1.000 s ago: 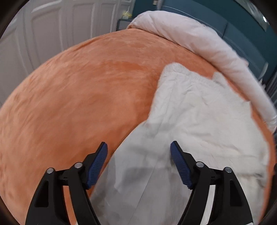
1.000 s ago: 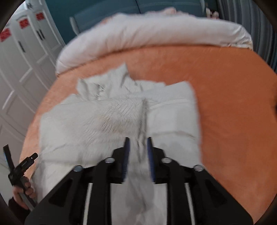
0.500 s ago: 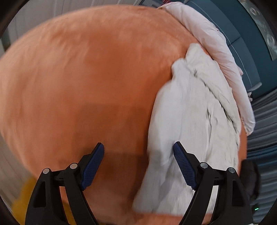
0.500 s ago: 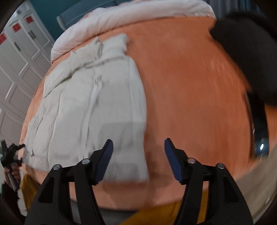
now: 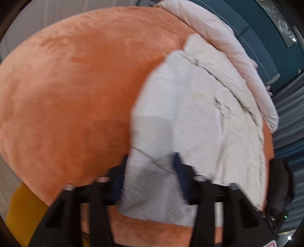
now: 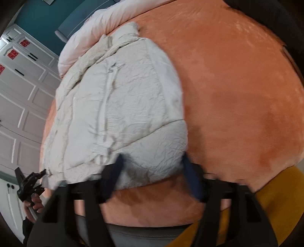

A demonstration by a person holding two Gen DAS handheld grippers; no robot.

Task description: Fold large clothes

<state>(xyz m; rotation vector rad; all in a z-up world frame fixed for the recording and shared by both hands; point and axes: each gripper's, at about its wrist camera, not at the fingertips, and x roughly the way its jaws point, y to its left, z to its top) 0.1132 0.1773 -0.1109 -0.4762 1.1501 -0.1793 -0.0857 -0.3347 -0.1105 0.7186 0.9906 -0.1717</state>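
White padded jacket (image 5: 199, 106) laid lengthwise on the orange bed cover (image 5: 76, 85), both grippers at its near hem.

Its long axis runs from hem to collar, collar toward the pale rolled duvet (image 5: 228, 41). The left gripper (image 5: 150, 171) and right gripper (image 6: 152, 171) are closing around the hem corners; blur hides whether the pads press yet.

Orange plush bedspread (image 6: 237, 85), pale duvet (image 5: 218, 28), white panelled wardrobe doors (image 6: 22, 98), teal wall (image 6: 43, 17).
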